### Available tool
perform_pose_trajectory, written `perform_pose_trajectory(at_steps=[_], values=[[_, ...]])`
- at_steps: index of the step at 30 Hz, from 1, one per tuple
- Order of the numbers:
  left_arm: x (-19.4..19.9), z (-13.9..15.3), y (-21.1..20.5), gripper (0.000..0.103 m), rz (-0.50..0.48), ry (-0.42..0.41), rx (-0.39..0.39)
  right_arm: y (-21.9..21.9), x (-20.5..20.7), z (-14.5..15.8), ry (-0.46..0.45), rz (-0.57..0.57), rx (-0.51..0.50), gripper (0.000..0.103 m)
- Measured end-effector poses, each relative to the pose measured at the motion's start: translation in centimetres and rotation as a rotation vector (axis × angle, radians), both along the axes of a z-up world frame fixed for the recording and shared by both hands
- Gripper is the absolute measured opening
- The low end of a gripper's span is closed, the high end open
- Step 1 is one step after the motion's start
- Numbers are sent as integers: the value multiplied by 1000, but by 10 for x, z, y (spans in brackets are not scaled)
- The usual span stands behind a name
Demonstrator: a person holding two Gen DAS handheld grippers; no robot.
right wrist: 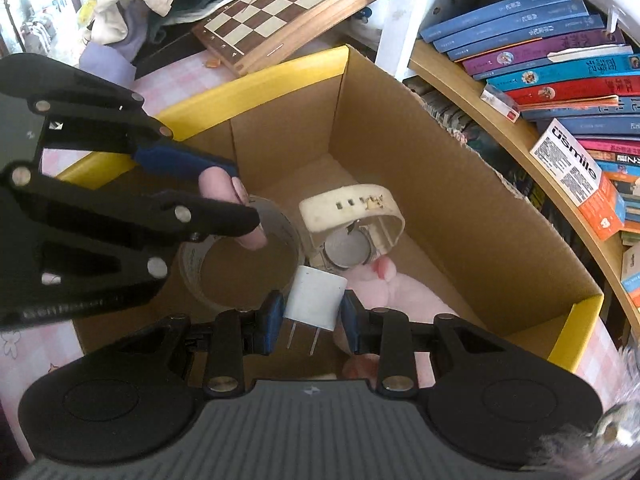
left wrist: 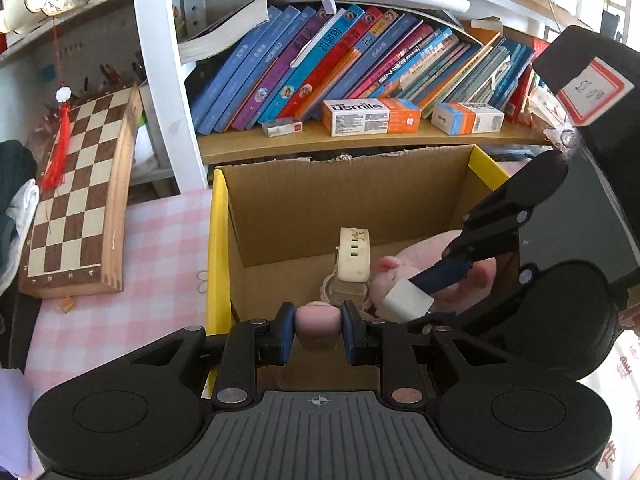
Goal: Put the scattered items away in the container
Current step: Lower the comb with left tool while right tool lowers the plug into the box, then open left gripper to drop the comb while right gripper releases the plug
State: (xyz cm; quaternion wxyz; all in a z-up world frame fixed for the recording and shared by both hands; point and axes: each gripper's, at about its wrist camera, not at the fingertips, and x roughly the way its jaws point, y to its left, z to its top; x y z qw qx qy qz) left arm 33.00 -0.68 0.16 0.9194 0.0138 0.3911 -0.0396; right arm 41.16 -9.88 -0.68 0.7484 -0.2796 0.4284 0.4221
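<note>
An open cardboard box [left wrist: 304, 216] [right wrist: 440, 184] with yellow rims stands on the pink checked cloth. Both grippers hang over it. My left gripper [left wrist: 317, 320] [right wrist: 244, 200] is shut on a small pink soft item [left wrist: 316, 318] [right wrist: 218, 188]. My right gripper [right wrist: 313, 312] [left wrist: 416, 294] is shut on a white plug adapter [right wrist: 314, 302] [left wrist: 408, 300], prongs pointing back at the camera. In the box lie a cream wristwatch [left wrist: 354, 256] [right wrist: 352, 216], a roll of clear tape [right wrist: 240, 256] and a pink plush toy [left wrist: 432, 258] [right wrist: 400, 300], partly hidden by the grippers.
A folding chessboard [left wrist: 80, 184] [right wrist: 288, 12] leans left of the box. A shelf of slanted books [left wrist: 340, 64] [right wrist: 552, 48] and small cartons [left wrist: 370, 116] runs right behind it. Clothes [right wrist: 132, 4] are piled at the far left.
</note>
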Motion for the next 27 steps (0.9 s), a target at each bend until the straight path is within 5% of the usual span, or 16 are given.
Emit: perform_pose_trajectory(at_steps=[9,13,15,27], values=[[-3,0,1,26,2,-12,-11,1,7,1,-17,-24,8,29],[-6,2,1,34,12,-23,9,2,3,1,-36,-19,5,42],[-9,6,2,47,27,-45,11,1,0,2,-48,-20,8,53],[-42,36,0,76,27,-174,19,-16,-25,29,-127,-52,65,81]])
